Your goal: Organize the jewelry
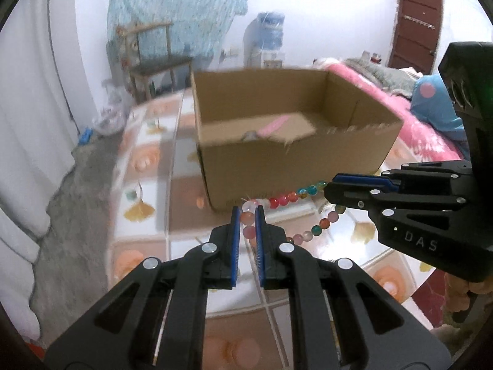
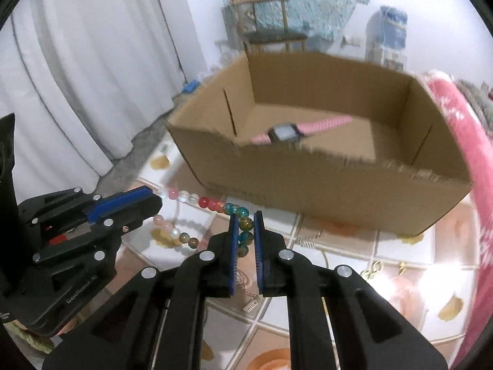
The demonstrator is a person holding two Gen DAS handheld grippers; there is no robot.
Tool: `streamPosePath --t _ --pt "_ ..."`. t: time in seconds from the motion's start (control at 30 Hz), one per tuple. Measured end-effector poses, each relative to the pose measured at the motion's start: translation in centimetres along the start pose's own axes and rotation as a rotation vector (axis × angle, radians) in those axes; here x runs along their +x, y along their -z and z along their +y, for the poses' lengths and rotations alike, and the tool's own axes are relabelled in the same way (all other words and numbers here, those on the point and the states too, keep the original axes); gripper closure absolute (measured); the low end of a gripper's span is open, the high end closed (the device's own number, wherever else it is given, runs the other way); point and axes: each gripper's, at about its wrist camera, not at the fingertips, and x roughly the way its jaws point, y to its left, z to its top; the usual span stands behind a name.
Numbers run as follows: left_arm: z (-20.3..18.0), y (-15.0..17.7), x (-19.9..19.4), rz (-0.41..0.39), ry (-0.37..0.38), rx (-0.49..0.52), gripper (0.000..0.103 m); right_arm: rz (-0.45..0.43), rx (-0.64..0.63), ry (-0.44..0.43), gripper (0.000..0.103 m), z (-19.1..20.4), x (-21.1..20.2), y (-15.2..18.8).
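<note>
A bracelet of coloured glass beads (image 1: 283, 199) hangs stretched between my two grippers, above the tiled table. My left gripper (image 1: 248, 215) is shut on its pink beads. My right gripper (image 2: 246, 231) is shut on its teal and amber beads (image 2: 245, 225). In the left wrist view the right gripper (image 1: 331, 189) comes in from the right; in the right wrist view the left gripper (image 2: 155, 202) comes in from the left. An open cardboard box (image 1: 292, 160) stands just behind, holding a pink-strapped watch (image 2: 285, 132).
A silver chain (image 2: 311, 239) and small gold clasps (image 2: 374, 269) lie on the flower-patterned table (image 2: 339, 277) in front of the box (image 2: 339, 178). A pink bed (image 1: 400, 114) is on the right, white curtains (image 2: 77, 77) on the left, a chair (image 1: 154, 58) behind.
</note>
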Motion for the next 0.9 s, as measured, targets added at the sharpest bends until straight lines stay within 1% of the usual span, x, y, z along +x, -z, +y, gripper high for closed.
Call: streamPosePath --t 0.07,0.17,0.23,0.27,0.33,0.43,0.5,0.53,0.6,0.67,0.77,0.8,0.83,0.9 --pt "-0.4 -1.2 -1.7 -0.049 0.0 0.027 0.094 -0.047 -0.02 0.006 0.093 0.3 -1.9 -1.1" --pt "-0.8 -3.2 -3.4 -0.106 -0.008 0.065 0.094 -0.102 -0.04 0.003 0.093 -0.4 -4.8 -2.8" --pt "-1.0 -5.1 -4.2 -0.148 -0.013 0.096 0.094 -0.146 -0.068 0.002 0.093 -0.5 -6.0 -4.7" --pt "-1.1 -6.3 -4.4 -0.173 -0.016 0.113 0.094 -0.161 -0.084 0.006 0.093 -0.6 -6.2 -5.8" --pt "-1.3 -8.0 -4.2 -0.197 -0.026 0.135 0.094 -0.176 -0.104 0.006 0.093 -1.0 -6.2 -7.7" --pt "-1.5 -10.9 -2.9 -0.208 -0.037 0.162 0.094 -0.164 -0.121 -0.012 0.093 -1.9 -5.0 -10.9" --pt "-1.7 -12.7 -1.2 -0.194 -0.045 0.186 0.094 -0.13 -0.13 -0.024 0.093 -2.7 -3.4 -13.0" --pt "-1.8 -13.6 0.0 -0.18 -0.058 0.197 0.094 -0.099 -0.128 -0.04 0.093 -3.4 -2.1 -14.2" --pt "-1.9 -14.9 2.6 -0.133 -0.073 0.222 0.094 -0.034 -0.121 -0.068 0.093 -4.4 0.4 -16.0" --pt "-1.7 -16.0 5.5 -0.068 -0.075 0.229 0.094 0.052 -0.106 -0.097 0.093 -5.7 3.6 -17.8" --pt "-1.1 -17.0 9.3 0.034 -0.077 0.232 0.094 0.162 -0.066 -0.146 0.093 -7.4 7.6 -19.5" --pt "-0.9 -17.1 10.2 0.057 -0.075 0.23 0.094 0.193 -0.055 -0.158 0.093 -7.8 8.8 -19.7" --pt "-0.8 -17.4 11.5 0.1 -0.069 0.225 0.094 0.218 -0.047 -0.167 0.093 -8.0 9.8 -20.0" --pt "-0.5 -17.3 13.4 0.16 -0.086 0.231 0.094 0.265 -0.017 -0.184 0.093 -8.8 12.2 -20.3"
